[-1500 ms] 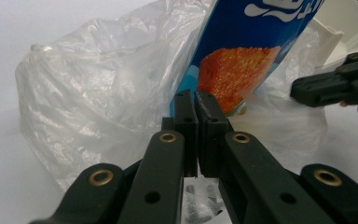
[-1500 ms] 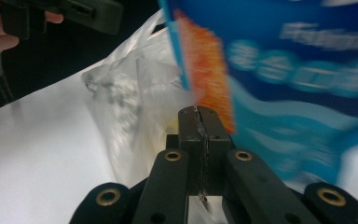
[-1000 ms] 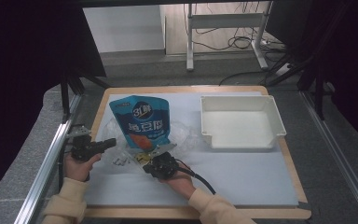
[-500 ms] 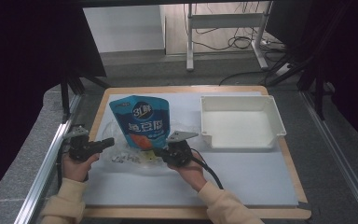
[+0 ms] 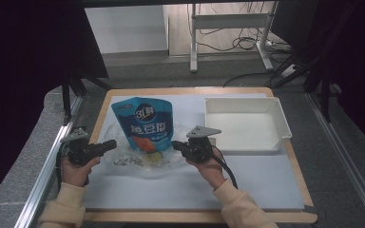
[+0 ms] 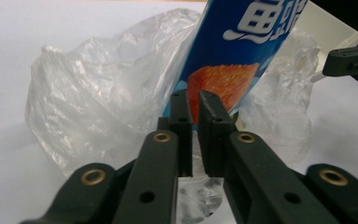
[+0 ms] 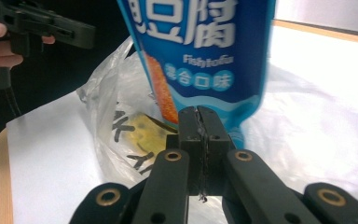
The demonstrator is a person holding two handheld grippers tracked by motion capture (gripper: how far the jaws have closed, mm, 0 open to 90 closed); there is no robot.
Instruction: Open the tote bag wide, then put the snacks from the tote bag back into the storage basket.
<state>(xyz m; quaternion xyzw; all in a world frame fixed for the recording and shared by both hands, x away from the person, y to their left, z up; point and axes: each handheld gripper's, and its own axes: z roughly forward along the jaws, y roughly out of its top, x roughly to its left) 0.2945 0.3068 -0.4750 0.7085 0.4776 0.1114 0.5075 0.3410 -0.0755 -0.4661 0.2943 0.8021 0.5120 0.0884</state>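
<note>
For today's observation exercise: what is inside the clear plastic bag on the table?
The blue snack pouch stands with its lower end inside the clear plastic bag. A yellowish patch and dark markings show through the film beside it. The pouch's bottom edge is covered by crumpled plastic.

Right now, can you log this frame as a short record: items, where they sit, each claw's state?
pouch: blue snack pouch, lower end inside the clear plastic bag
surface: white mat
tray: white tray, empty, right of the pouch
left claw: at the bag's left edge; jaws have just been opening, narrow gap, film between them unclear
right claw: shut on the bag's right edge
</note>
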